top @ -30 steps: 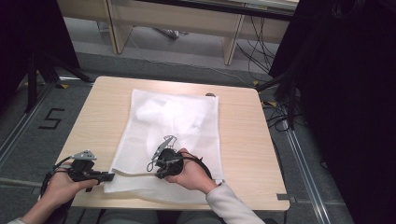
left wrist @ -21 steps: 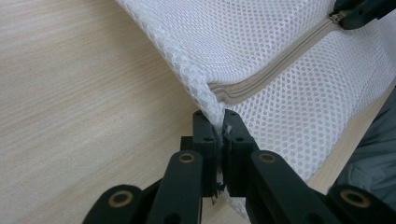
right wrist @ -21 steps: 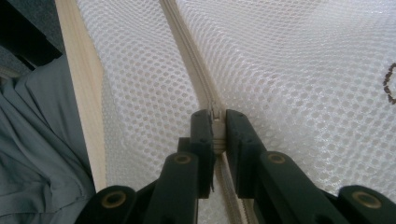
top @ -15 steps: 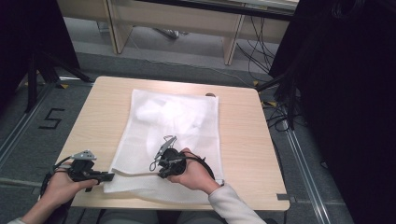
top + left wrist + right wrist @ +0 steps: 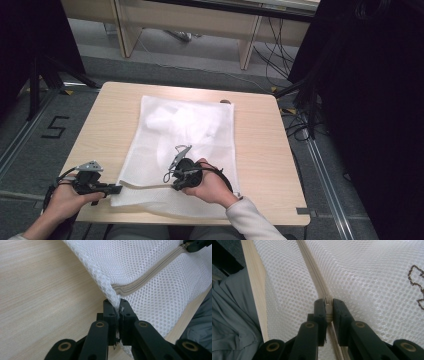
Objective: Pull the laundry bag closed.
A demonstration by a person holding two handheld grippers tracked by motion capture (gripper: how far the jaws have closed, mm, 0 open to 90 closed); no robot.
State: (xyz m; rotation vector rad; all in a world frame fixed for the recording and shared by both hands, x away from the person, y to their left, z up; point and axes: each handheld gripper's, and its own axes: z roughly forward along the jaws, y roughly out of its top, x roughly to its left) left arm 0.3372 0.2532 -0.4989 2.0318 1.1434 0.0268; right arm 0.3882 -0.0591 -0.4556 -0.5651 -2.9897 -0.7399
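Left gripper (image 5: 117, 312) is clamped tight on the corner of a white mesh bag (image 5: 150, 267) on the table (image 5: 260, 140); right gripper (image 5: 328, 307) is pinched closed on its zip pull (image 5: 327, 302).

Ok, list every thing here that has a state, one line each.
mesh laundry bag: lying flat on the table, near left corner lifted.
zipper: closed along the stretch in view.
zipper slider: pinched between the right tongs.
left tongs: shut on the bag's corner.
right tongs: shut on the slider.

Left tool (image 5: 116, 189): black body, grey three-cornered plate on top, black cable trailing. Right tool (image 5: 175, 186): same build. Jaws black, brass-coloured pivot pins. Sleeves pale grey.
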